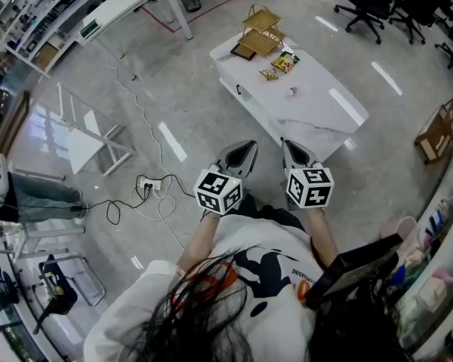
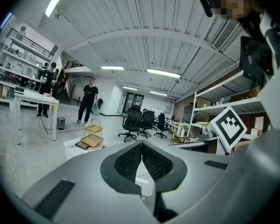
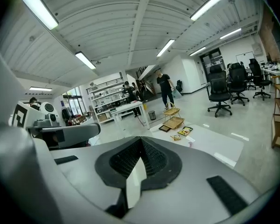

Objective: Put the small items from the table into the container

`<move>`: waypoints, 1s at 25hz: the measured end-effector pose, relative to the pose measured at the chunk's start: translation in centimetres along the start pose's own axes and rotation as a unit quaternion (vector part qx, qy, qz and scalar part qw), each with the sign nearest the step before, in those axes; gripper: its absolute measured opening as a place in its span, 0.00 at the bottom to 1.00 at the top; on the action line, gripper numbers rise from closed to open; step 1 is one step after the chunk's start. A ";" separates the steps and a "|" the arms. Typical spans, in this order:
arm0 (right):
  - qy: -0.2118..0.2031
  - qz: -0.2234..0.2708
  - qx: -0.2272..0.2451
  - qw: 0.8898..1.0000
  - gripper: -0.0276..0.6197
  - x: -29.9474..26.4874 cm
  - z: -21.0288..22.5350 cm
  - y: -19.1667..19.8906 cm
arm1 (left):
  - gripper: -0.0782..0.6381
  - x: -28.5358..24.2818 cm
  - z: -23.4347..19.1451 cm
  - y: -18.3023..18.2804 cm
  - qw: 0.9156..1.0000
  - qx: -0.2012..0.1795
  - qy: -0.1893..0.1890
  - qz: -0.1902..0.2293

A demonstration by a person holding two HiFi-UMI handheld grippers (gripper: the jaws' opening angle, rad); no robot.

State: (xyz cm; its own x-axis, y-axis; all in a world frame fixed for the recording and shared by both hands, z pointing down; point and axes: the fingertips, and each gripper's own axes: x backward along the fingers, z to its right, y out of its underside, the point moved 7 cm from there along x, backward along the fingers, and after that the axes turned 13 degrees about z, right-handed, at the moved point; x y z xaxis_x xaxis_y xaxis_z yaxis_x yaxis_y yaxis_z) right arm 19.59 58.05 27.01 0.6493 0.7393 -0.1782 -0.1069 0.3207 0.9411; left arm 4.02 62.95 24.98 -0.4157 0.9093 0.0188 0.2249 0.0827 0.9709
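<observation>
Approach step, apparently: left hand-held gripper [image 1: 248, 149] and right hand-held gripper [image 1: 288, 148] closed, empty, short of worktop [image 1: 325, 115]. Next, probably: advance, open over snack packet [image 1: 285, 62], transfer to bamboo basket [image 1: 260, 30].

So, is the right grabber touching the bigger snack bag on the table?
Apart. In the head view the right gripper is held close to the person, shut and empty, while the bigger snack bag lies far off on the white table.
</observation>
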 end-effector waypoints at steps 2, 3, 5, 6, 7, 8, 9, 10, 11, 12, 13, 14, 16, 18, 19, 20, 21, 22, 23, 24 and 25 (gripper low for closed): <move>-0.004 -0.005 0.000 1.000 0.06 -0.1 0.0 0.3 | 0.12 -0.1 0.2 0.2 1.000 -0.005 0.001 -0.005; -0.005 -0.006 0.000 1.000 0.06 -0.2 0.1 0.3 | 0.12 -0.2 0.2 0.3 1.000 -0.006 0.001 -0.008; -0.008 -0.010 -0.001 1.000 0.06 -0.4 0.2 0.4 | 0.12 -0.5 0.1 0.3 1.000 -0.005 0.002 -0.010; -0.009 -0.012 0.000 1.000 0.06 -0.5 0.3 0.5 | 0.12 -0.7 0.0 0.4 1.000 -0.002 0.001 -0.010; -0.010 -0.014 0.001 1.000 0.06 -0.7 0.4 0.5 | 0.12 -0.9 -0.3 0.4 1.000 0.001 0.000 -0.010; -0.010 -0.016 0.002 1.000 0.06 -0.9 0.5 0.6 | 0.12 -1.1 -0.5 0.5 1.000 0.004 -0.001 -0.011; -0.009 -0.018 0.003 1.000 0.06 -1.1 0.6 0.6 | 0.12 -1.4 -0.8 0.5 1.000 0.006 -0.003 -0.011; -0.007 -0.019 0.003 1.000 0.06 -1.4 0.8 0.6 | 0.12 -1.7 -1.2 0.5 1.000 0.007 -0.004 -0.012; -0.005 -0.020 0.002 1.000 0.06 -1.7 1.0 0.5 | 0.12 -2.0 -1.5 0.4 1.000 0.009 -0.003 -0.014; -0.003 -0.021 0.001 1.000 0.06 -2.1 1.2 0.5 | 0.12 -2.4 -1.7 0.4 1.000 0.010 -0.002 -0.015; 0.000 -0.023 0.000 1.000 0.06 -2.5 1.5 0.4 | 0.12 -2.9 -2.0 0.4 1.000 0.011 0.000 -0.016; 0.002 -0.024 -0.001 1.000 0.06 -3.0 1.8 0.3 | 0.12 -3.3 -2.3 0.4 1.000 0.011 0.002 -0.017; 0.005 -0.026 -0.001 1.000 0.06 -4.1 2.4 0.2 | 0.12 -4.4 -3.1 0.6 1.000 0.014 0.006 -0.020; 0.007 -0.030 0.000 1.000 0.06 -5.3 2.9 0.1 | 0.12 -5.6 -4.2 0.9 1.000 0.018 0.009 -0.022; 0.009 -0.031 0.000 0.999 0.06 -6.0 3.2 0.0 | 0.12 -6.3 -4.8 0.9 0.999 0.021 0.010 -0.023; 0.010 -0.033 0.000 0.999 0.06 -6.6 3.4 -0.1 | 0.12 -7.0 -5.5 0.8 0.999 0.023 0.011 -0.023; 0.012 -0.034 0.000 0.999 0.06 -7.4 3.7 -0.3 | 0.12 -7.8 -6.2 0.6 0.999 0.025 0.013 -0.024; 0.016 -0.036 -0.002 0.999 0.06 -8.2 4.0 -0.5 | 0.12 -8.7 -7.0 0.3 0.999 0.026 0.016 -0.024; 0.020 -0.037 -0.005 0.999 0.06 -9.0 4.4 -0.8 | 0.12 -9.5 -7.7 0.0 0.999 0.027 0.019 -0.025; 0.025 -0.039 -0.008 0.999 0.06 -9.9 4.7 -0.9 | 0.12 -10.3 -8.4 -0.2 0.999 0.028 0.022 -0.027; 0.029 -0.041 -0.012 0.999 0.06 -10.9 5.0 -1.0 | 0.12 -11.1 -9.1 -0.4 0.999 0.028 0.025 -0.031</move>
State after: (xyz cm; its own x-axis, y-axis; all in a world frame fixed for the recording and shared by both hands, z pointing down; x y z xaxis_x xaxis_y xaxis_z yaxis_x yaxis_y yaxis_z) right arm 16.40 46.65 29.44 0.6119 0.7427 -0.2718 -0.0739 0.3959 0.9153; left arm 0.46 49.12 26.55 -0.4737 0.8802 -0.0273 0.2459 0.1620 0.9557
